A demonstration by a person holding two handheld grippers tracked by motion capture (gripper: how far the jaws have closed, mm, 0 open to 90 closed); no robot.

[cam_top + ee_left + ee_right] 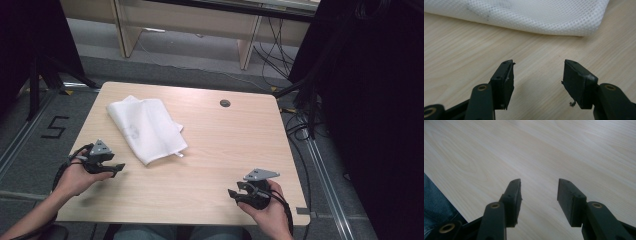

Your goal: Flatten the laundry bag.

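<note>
A folded white mesh cloth point(145, 127) lies on the left half of the light wooden table point(225, 145). My left gripper point(119, 168) is held just off the cloth's near edge, at the table's left side, jaws open and empty. In the left gripper view the cloth point(529, 15) stretches across the top, a short way beyond the left gripper point(537, 72). My right gripper point(232, 194) rests near the table's front right, open with nothing in it. The right gripper point(539, 191) looks over bare wood.
A small round grommet point(225, 103) sits in the table's far edge area. Cables point(300, 125) and a dark stand lie on the floor to the right. A person's blue-clad leg point(436, 205) lies beyond the table's front edge.
</note>
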